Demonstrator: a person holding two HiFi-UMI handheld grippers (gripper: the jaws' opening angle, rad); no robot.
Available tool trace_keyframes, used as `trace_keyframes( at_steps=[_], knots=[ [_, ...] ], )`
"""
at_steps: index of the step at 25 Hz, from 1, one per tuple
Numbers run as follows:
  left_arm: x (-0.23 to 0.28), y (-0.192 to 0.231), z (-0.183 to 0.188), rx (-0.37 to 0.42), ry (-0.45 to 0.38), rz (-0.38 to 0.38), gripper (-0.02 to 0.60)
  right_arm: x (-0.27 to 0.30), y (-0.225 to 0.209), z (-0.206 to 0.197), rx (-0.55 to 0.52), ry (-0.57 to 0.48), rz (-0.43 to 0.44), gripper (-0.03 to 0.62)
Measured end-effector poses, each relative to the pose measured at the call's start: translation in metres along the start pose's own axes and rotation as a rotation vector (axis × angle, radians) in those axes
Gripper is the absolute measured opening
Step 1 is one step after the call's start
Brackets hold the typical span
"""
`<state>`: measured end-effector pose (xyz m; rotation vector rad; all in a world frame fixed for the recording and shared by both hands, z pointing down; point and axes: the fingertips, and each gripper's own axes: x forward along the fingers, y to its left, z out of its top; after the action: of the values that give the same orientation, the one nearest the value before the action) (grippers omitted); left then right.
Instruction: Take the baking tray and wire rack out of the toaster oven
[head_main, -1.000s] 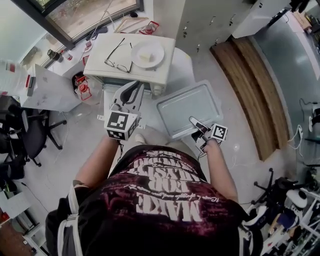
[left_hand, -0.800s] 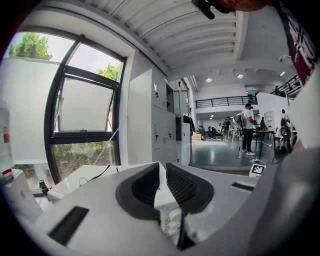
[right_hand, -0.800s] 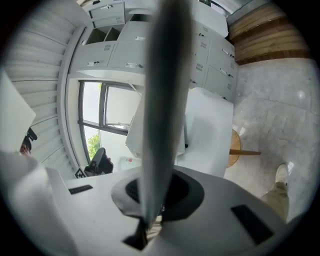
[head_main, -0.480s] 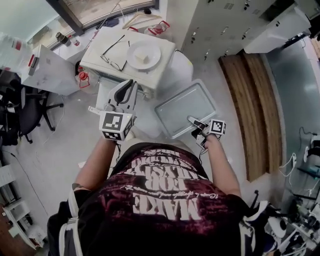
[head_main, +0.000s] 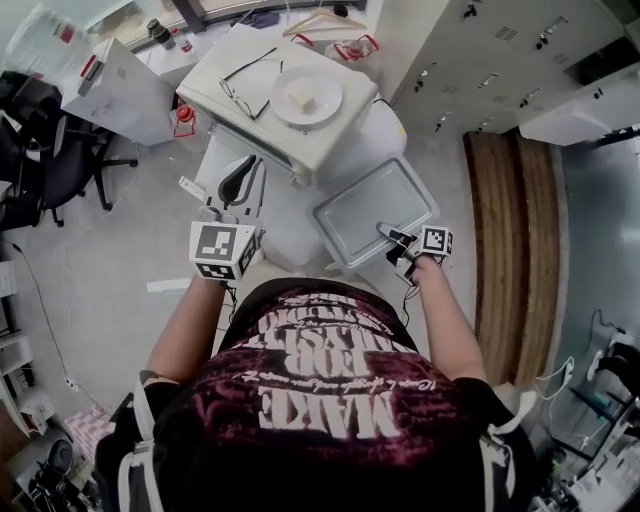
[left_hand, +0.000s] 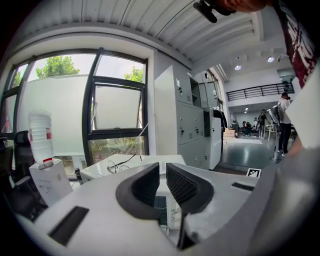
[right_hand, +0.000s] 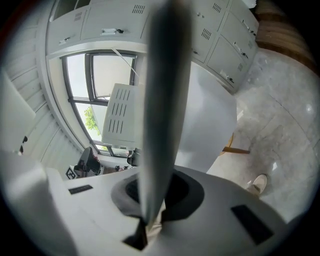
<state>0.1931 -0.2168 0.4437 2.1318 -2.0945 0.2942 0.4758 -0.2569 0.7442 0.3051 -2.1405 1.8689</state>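
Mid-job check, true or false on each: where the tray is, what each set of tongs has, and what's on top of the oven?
1. The right tongs are clamped on the baking tray at its edge. True.
2. The left tongs hold the wire rack. False: nothing is between them.
3. A plate sits on top of the toaster oven. True.
4. The eyeglasses lie in the tray. False: they lie on the oven top beside the plate.
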Motion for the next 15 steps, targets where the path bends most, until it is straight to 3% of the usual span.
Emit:
trace_keyframes(
  at_steps=[10,15],
  knots=[
    [-0.034,0.010,-0.014,-0.032,0.044,0.180,0.044,0.029,-0.016,0.021,0.030,0.177,0.025,0.014],
    [-0.045,0.013,-0.018,-0.029,0.059,0.228,0.044,0.041,-0.025,0.033,0.007,0.234,0.038,0.012]
  ],
)
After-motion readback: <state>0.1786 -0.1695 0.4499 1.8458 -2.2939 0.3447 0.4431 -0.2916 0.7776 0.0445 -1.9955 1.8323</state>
